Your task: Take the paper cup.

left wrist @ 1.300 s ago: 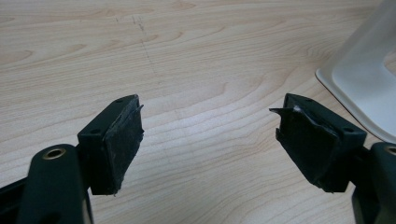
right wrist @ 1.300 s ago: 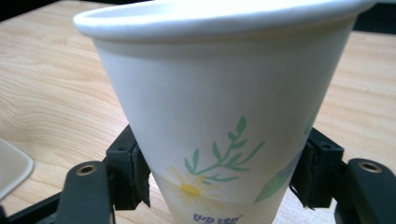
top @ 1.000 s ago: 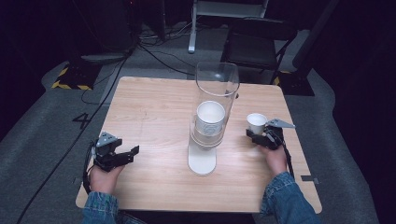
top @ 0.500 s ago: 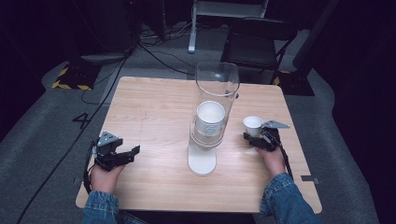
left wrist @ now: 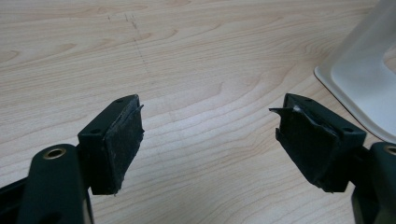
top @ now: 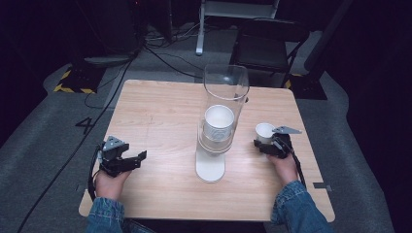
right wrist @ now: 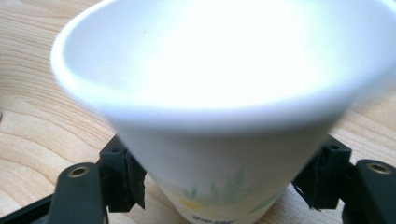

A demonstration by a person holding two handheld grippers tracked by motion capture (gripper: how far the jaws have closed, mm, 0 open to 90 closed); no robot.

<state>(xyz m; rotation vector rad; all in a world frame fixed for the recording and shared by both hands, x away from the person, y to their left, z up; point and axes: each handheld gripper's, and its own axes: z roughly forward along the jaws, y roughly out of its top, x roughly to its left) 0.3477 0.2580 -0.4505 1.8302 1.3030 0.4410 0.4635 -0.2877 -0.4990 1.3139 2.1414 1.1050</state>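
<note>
Paper cup (right wrist: 224, 116) sits clamped in the right tongs (top: 271, 143) — grip it lightly, upright, toward the clear dispenser tube (top: 224, 111) — while the left tongs (left wrist: 210, 135) gape wide, empty.

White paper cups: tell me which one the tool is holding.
The small white paper cup at the table's right, gripped by the right tool. The other white paper cup sits inside the clear plastic tube, untouched.
</note>
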